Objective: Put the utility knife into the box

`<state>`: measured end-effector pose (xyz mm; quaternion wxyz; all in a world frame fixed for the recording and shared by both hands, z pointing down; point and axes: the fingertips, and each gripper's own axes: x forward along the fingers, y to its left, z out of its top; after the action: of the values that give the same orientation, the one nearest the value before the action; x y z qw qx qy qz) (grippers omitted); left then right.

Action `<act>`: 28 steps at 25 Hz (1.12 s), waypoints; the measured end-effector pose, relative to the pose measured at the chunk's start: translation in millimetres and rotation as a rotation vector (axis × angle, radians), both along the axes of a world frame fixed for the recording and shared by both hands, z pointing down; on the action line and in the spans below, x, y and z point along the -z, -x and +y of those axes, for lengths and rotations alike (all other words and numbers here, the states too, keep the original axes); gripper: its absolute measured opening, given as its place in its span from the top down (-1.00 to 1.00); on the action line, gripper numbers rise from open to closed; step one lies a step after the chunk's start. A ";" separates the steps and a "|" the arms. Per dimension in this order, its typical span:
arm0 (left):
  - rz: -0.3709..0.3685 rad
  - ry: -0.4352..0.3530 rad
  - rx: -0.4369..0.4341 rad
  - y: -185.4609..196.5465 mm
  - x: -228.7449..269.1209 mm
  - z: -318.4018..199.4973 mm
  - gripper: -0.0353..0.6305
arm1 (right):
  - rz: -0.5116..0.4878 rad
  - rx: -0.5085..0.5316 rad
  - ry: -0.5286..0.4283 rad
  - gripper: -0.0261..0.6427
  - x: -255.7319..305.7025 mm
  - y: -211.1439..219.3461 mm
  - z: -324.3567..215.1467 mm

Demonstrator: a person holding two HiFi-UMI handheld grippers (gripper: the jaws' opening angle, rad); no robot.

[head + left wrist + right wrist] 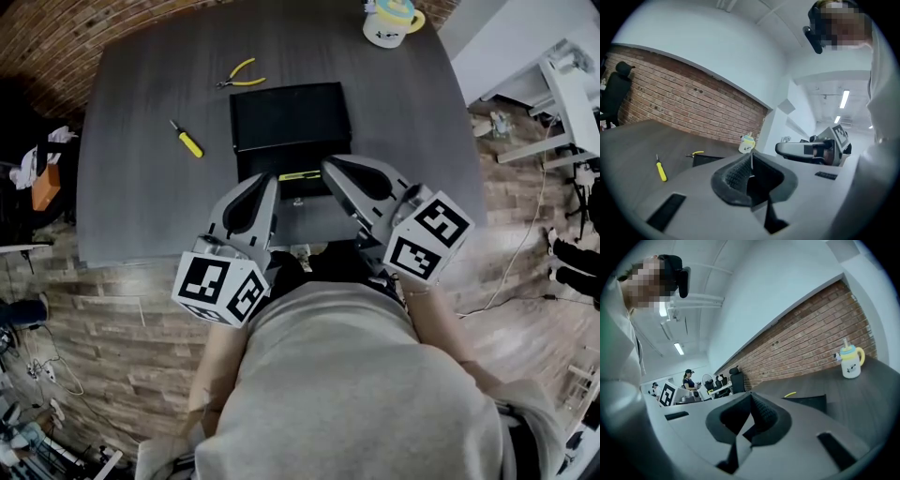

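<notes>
Utility knife [300, 175], as I take the slim yellow-green bar to be: lies at the near edge of the black box [291, 117], between the tips of the two grippers; whether it rests inside the box or on the table [141, 187] just before it, I cannot tell. Left gripper [751, 165]: jaws closed together, nothing between them; right gripper [751, 401]: likewise closed and empty. Both hang above the table's near side. Yellow pliers [240, 75] lie behind the box, a screwdriver [187, 139] to its left. Step, by my judgement: approach, before any grasp; the next move calls for me to spread one gripper's jaws, lower them astride the knife's narrow width, then close.
</notes>
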<state>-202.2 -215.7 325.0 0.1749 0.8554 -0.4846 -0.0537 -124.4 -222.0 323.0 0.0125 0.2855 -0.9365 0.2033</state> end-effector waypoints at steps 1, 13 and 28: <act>-0.003 0.008 0.005 0.6 -2.4 1.3 0.81 | 0.000 -0.003 -0.002 0.90 -0.3 -0.1 1.4; -0.015 0.123 0.003 5.9 -35.4 16.5 0.81 | 0.030 -0.007 0.060 0.90 -30.5 1.1 16.3; -0.030 0.186 -0.027 0.0 -58.0 30.5 0.81 | 0.043 0.002 0.174 0.90 -59.7 5.2 38.5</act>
<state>-202.3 -185.2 383.0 0.2470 0.8427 -0.4784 0.0068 -129.5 -183.5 382.7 0.0576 0.2865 -0.9151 0.2777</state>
